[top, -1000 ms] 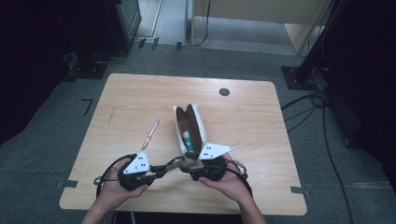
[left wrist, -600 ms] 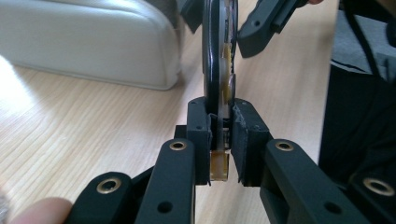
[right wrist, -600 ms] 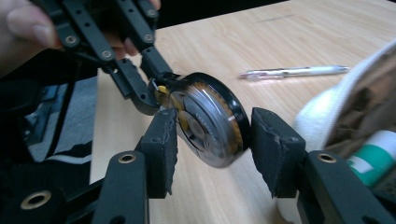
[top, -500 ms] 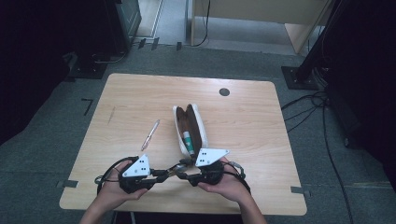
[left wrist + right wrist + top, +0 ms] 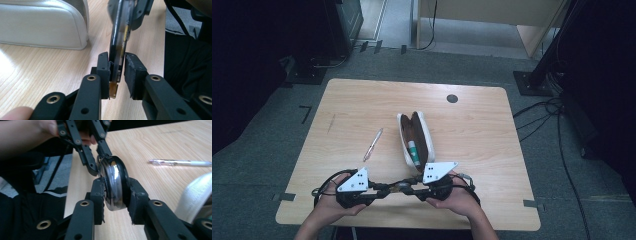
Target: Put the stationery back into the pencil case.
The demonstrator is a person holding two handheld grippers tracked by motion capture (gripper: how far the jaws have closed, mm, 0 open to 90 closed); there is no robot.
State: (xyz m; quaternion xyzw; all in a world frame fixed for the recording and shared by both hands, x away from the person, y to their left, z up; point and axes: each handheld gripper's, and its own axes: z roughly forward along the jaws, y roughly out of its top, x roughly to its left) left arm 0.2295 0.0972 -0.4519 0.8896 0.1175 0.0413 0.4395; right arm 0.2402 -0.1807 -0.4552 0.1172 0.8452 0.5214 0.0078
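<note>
Here, case [image 5: 416,139]: open on bench [image 5: 492,145], green-capped tube [image 5: 413,152] inside.
Dark shiny object [image 5: 113,186]: clamped between left tool [image 5: 117,72] and right tool [image 5: 113,195].

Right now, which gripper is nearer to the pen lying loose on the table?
Left. The left gripper sits just below the pen, toward the person; the right gripper is farther right, near the open pencil case.
</note>
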